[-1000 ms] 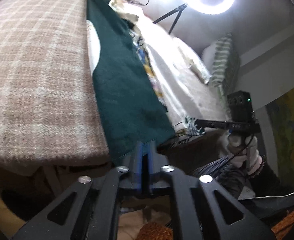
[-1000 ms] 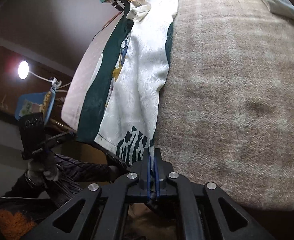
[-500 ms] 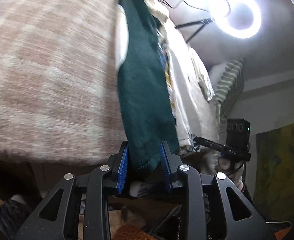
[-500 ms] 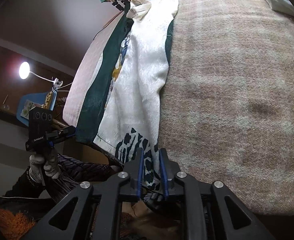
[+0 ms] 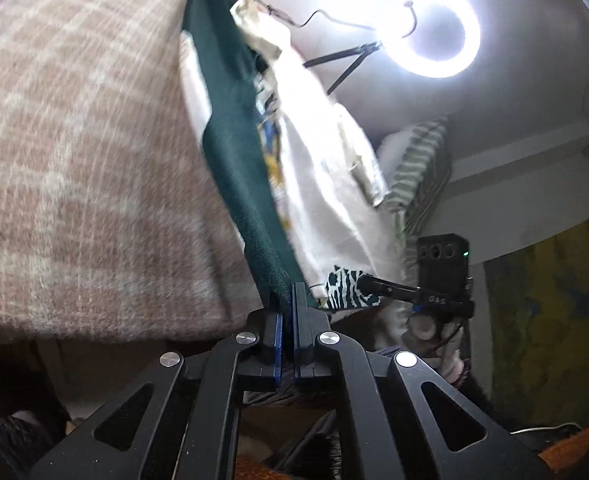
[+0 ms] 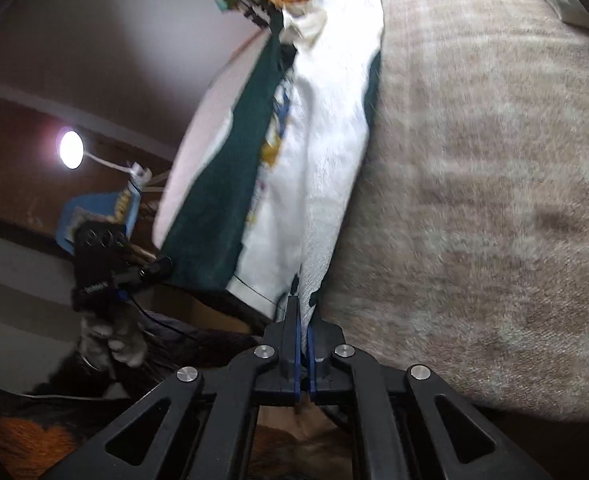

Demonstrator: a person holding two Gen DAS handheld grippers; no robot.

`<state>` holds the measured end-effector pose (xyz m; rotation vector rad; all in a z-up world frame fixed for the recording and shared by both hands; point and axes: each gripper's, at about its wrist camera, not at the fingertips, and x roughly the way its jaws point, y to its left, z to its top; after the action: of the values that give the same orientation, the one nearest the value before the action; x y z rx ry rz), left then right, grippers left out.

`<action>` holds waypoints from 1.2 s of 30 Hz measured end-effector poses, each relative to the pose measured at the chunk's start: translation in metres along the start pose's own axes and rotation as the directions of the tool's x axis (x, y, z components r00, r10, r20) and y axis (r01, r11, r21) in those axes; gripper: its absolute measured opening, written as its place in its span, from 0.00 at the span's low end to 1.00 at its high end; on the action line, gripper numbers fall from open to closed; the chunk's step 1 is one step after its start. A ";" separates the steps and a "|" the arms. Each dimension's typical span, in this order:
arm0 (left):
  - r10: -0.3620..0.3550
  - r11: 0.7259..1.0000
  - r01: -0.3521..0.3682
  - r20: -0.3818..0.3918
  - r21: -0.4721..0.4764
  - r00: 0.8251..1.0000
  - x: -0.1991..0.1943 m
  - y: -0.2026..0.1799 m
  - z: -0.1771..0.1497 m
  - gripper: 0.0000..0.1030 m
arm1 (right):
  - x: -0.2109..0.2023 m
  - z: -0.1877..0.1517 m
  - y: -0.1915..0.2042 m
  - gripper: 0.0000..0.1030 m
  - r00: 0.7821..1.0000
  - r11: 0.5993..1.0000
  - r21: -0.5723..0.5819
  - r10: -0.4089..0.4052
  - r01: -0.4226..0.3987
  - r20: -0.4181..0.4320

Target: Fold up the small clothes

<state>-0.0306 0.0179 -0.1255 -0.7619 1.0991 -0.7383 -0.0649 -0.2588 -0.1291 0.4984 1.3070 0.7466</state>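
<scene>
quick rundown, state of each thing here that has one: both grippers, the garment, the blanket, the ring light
left gripper: shut on the garment's green hem
right gripper: shut on the garment's white hem
garment: lifted, stretched between both grippers
plaid blanket: spread flat
ring light: on

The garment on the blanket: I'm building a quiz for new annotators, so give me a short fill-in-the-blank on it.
1. The left gripper is shut on the garment's dark ____ part.
2. The right gripper pinches its ____ part.
3. The garment lies on a checked ____.
4. The lamp is shaped like a ____.

Missing: green; white; blanket; ring
</scene>
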 end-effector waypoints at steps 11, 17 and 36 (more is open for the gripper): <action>-0.043 0.999 0.043 0.030 -0.003 0.999 0.011 -0.006 0.061 0.00 | -0.021 0.050 -0.005 0.00 0.988 0.990 0.092 0.094 -0.106 0.119; -0.014 1.000 0.013 0.070 0.012 0.997 0.016 0.000 0.101 0.00 | -0.016 0.096 -0.016 0.00 0.987 0.985 0.137 0.084 -0.103 0.139; 0.082 0.995 -0.075 0.129 -0.058 0.988 0.030 0.044 0.152 0.00 | 0.036 0.166 -0.051 0.01 0.992 0.966 0.253 0.010 -0.042 0.128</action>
<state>0.1286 0.0422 -0.1364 -0.7965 1.0267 -0.5854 0.1106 -0.2533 -0.1544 0.7596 1.2869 0.5602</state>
